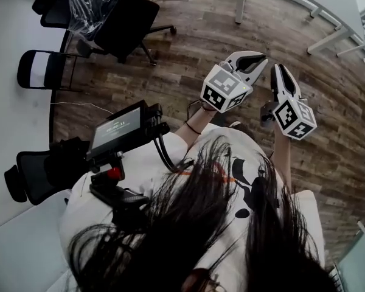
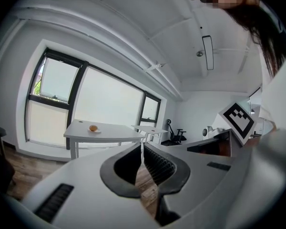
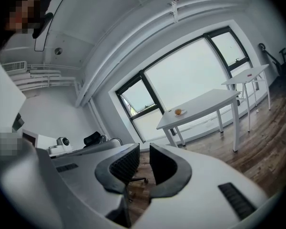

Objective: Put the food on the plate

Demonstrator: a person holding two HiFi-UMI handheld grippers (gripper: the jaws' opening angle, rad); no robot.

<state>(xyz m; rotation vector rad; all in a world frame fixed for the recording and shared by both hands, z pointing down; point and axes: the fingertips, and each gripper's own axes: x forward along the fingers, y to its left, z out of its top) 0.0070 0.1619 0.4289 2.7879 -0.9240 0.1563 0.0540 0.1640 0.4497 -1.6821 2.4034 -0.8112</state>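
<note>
The food, a small orange round piece (image 2: 93, 127) (image 3: 178, 111), lies on a little white plate (image 2: 94, 131) (image 3: 180, 114) on a far white table (image 2: 112, 132) (image 3: 207, 103) by the window. Both grippers are held up in the air in front of the person, far from that table. My left gripper (image 1: 258, 58) (image 2: 141, 145) is shut, its tips touching with nothing between them. My right gripper (image 1: 278, 70) (image 3: 142, 148) is beside it, jaws drawn close together and holding nothing.
Black office chairs (image 1: 128, 23) (image 1: 39, 69) stand on the wood floor (image 1: 201, 47) by a curved white desk (image 1: 12, 35). White table legs (image 1: 240, 2) show at the top. A second small table (image 3: 250, 74) stands right of the food table.
</note>
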